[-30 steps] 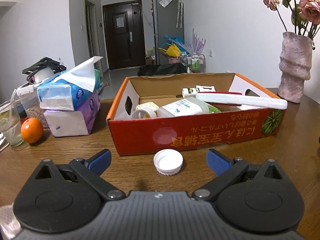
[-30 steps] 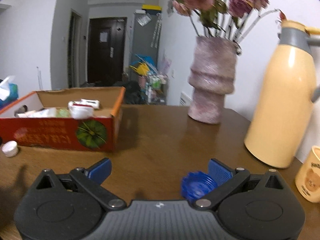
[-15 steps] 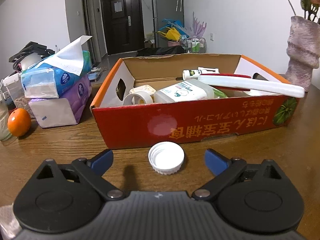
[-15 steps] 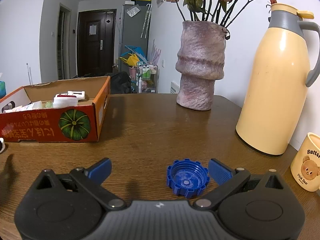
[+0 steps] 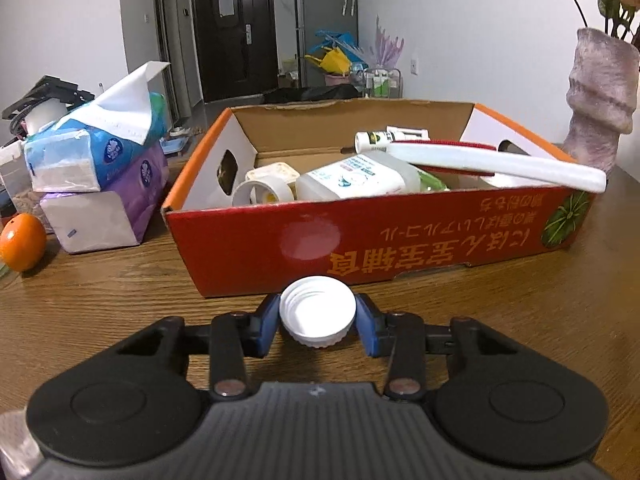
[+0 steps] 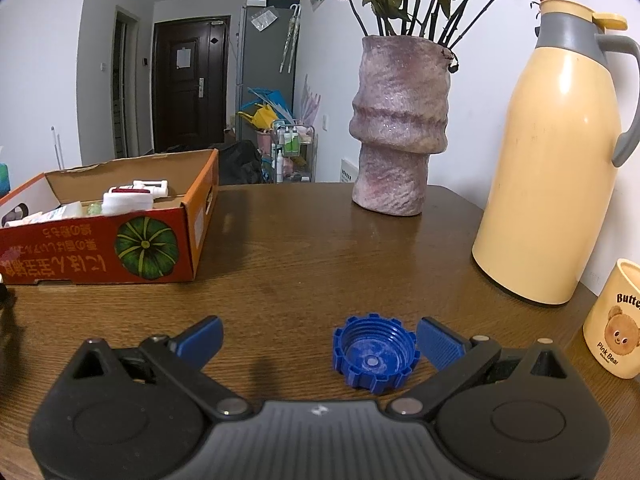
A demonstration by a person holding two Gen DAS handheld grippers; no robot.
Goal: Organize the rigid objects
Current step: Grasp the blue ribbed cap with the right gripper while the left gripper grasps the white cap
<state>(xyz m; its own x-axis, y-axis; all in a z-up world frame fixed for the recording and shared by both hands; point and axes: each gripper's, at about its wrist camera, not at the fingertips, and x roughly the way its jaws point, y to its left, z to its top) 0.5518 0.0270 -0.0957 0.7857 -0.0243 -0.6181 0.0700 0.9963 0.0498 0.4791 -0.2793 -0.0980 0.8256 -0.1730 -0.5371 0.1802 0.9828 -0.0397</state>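
In the left wrist view my left gripper (image 5: 318,326) is shut on a white screw cap (image 5: 318,312), both blue pads pressing its sides, just in front of the red cardboard box (image 5: 400,252). The box holds a white bottle (image 5: 356,178), tape rolls (image 5: 260,192) and a long white tube (image 5: 496,162). In the right wrist view my right gripper (image 6: 320,338) stands open on the wooden table. A blue ribbed cap (image 6: 374,354) lies open side up between its fingers, close to the right pad (image 6: 438,342). The same box (image 6: 100,248) sits at the left.
Stacked tissue packs (image 5: 96,184) and an orange (image 5: 22,242) lie left of the box. A pink textured vase (image 6: 400,128) with dried roses, a tall cream thermos jug (image 6: 556,160) and a bear-printed cup (image 6: 616,320) stand right of the blue cap.
My left gripper moved forward around the white cap and closed on it. In the right wrist view the blue cap has come into fuller sight between the open fingers.
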